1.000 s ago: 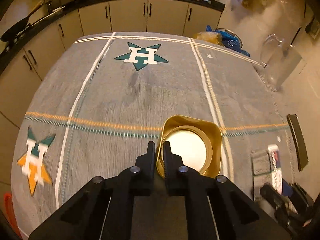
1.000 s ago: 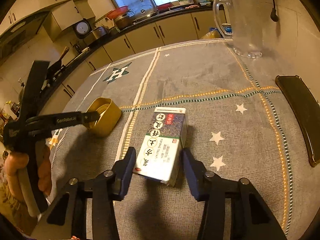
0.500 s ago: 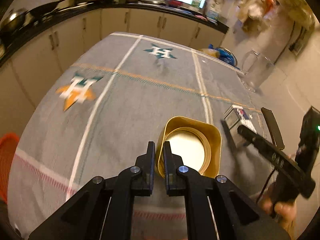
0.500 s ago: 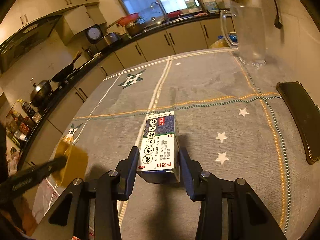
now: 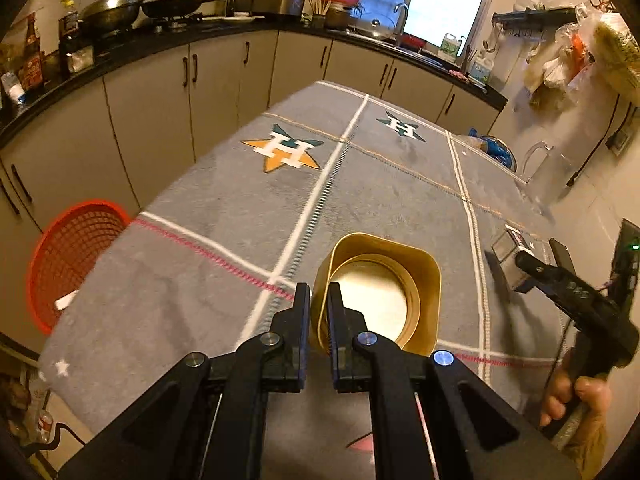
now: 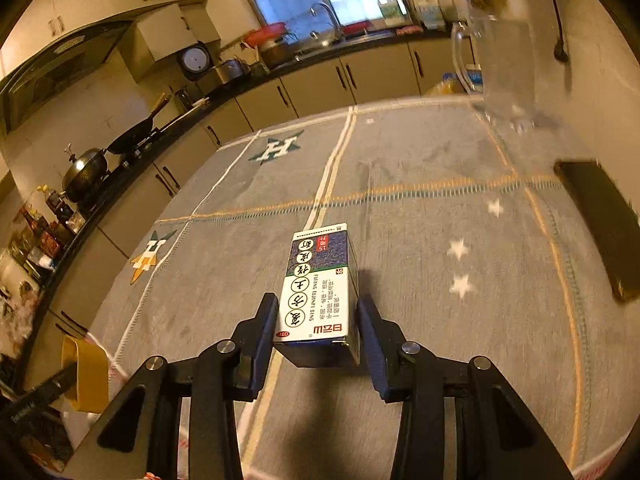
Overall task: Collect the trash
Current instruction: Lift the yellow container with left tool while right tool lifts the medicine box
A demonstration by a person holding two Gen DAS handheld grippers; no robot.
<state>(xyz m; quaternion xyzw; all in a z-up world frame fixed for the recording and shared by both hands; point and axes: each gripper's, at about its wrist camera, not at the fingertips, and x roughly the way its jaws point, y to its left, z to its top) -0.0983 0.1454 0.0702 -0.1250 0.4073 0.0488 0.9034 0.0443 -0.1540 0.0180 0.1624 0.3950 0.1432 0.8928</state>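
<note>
Over the table (image 5: 208,216) with the grey star cloth, the left gripper (image 5: 319,300) pinches the near wall of a gold cup (image 5: 380,292). Its two fingers are almost together, one inside the cup and one outside. The cup is held up in the air, tipped so its white inside shows. In the right wrist view the same gold cup (image 6: 86,376) hangs at about 8 o'clock, past the near corner of the table.

At 9 o'clock in the left wrist view, a red basket (image 5: 68,256) sits low on the floor beside the table.

The right gripper (image 6: 318,316) holds a small box (image 6: 320,288) with blue and white sides. Its fingers are partway apart and press on both long sides of the box. The box is lifted a little off the cloth, with a shadow under it. In the left wrist view this box (image 5: 510,256) shows at 3 o'clock, with a hand (image 5: 576,404) on the gripper's handle below it.

A dark flat phone (image 6: 600,228) lies on the cloth at 3 o'clock in the right wrist view. A clear jug (image 6: 500,72) stands at the far edge at 1 o'clock.
</note>
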